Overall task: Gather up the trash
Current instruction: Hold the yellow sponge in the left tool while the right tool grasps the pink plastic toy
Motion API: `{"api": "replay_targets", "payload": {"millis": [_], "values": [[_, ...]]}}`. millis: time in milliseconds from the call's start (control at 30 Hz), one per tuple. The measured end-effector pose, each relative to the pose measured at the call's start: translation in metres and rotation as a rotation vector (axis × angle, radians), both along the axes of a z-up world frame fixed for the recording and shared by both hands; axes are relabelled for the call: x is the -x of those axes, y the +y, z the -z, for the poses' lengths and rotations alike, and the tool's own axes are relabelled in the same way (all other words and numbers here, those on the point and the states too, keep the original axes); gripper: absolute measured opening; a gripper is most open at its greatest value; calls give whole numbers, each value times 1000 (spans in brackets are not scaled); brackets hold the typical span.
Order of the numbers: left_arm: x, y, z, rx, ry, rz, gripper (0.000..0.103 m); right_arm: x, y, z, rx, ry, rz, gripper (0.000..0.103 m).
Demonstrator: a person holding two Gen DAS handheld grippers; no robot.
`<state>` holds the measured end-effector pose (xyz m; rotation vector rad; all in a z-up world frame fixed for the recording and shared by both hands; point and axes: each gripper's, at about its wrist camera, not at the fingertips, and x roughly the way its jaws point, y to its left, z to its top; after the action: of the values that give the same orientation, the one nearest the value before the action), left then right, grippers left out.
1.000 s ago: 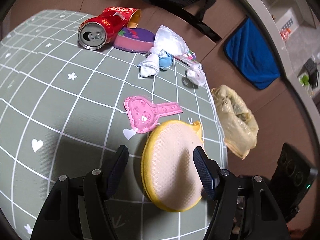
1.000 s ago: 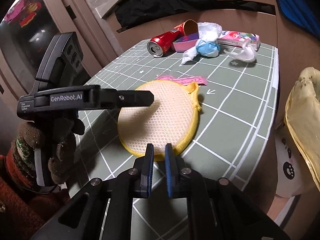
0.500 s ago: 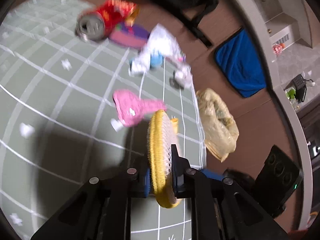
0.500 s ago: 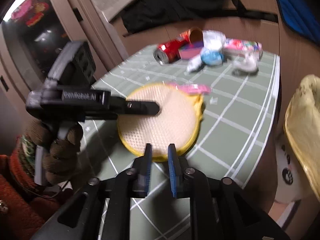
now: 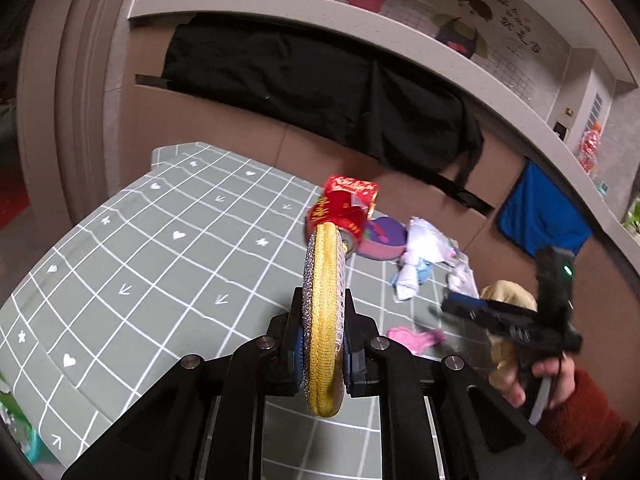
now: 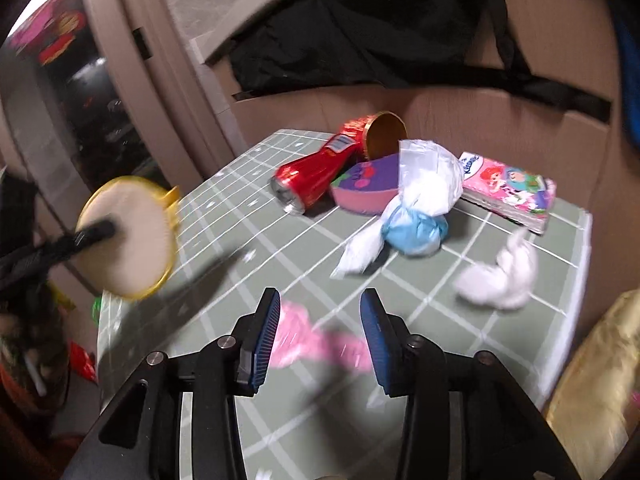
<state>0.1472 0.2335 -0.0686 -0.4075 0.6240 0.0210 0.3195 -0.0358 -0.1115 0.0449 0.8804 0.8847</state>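
Note:
My left gripper (image 5: 323,312) is shut on a round yellow mesh pad (image 5: 322,340), held edge-on above the green grid table (image 5: 160,260). In the right wrist view the same pad (image 6: 128,236) hangs blurred at the left, off the table. My right gripper (image 6: 318,320) hovers over a flat pink plastic piece (image 6: 320,344); its jaws are opening and nothing is pressed between them. Further back lie a red can (image 6: 316,176), a red paper cup (image 6: 376,136), a purple-pink sponge (image 6: 368,188), a white-and-blue knotted bag (image 6: 416,204), a tissue pack (image 6: 508,192) and a crumpled tissue (image 6: 500,276).
A yellow plastic bag (image 6: 600,360) hangs past the table's right edge. A brown sofa back with a black cloth (image 5: 320,88) runs behind the table. A hand in a red sleeve (image 5: 560,380) holds the right gripper at the table's right side.
The left gripper shut on the yellow pad and lifted it off the table, turning it edge-on. The right gripper moved forward over the pink piece and its jaws spread apart.

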Motion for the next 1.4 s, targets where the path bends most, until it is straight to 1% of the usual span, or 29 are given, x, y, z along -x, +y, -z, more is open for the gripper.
{"api": "replay_targets", "payload": {"millis": [33,100,200,267,333,400,467,500,567,600,700,767,833,933,1000,1133,1200,1267,1400], "values": [[-1,4,3,8,7,-3,15,-10,1,6,-18,48,2,40],[0,9,7,17,12,-7,15,-22,0,16,-33,105,14,40],[-1,17,12,28,7,-21,15,-21,-5,24,-8,104,30,40],[-1,20,16,44,8,-27,15,-10,-11,31,-1,133,16,40],[-3,23,20,61,7,-27,15,5,-16,32,-16,151,1,40],[-5,23,23,78,8,-23,15,20,-16,32,-27,195,-35,40],[-7,23,24,92,10,-17,15,39,-9,31,-38,249,-113,40],[-7,23,25,96,11,-16,15,49,-5,28,-27,245,-146,41],[-6,22,24,95,7,-10,15,69,4,17,23,169,-178,41],[-5,21,24,91,5,-9,15,78,9,9,59,96,-174,41],[-1,20,23,87,0,-11,15,89,25,-1,166,-74,-132,44],[1,18,23,84,-2,-12,15,90,42,0,233,-138,-128,44],[2,16,22,68,-4,-13,15,87,54,2,266,-178,-145,44],[5,14,20,47,-7,-11,15,79,67,7,316,-225,-139,44],[5,15,20,44,-7,-11,15,74,72,9,336,-241,-132,44],[5,15,20,53,-2,-16,15,65,78,17,345,-206,-139,44],[3,14,20,52,3,-17,15,66,80,18,349,-209,-146,44],[0,12,17,52,13,-13,15,69,79,14,351,-234,-140,42],[-11,0,-1,24,2,9,15,76,63,-15,281,-283,-113,41]]}}
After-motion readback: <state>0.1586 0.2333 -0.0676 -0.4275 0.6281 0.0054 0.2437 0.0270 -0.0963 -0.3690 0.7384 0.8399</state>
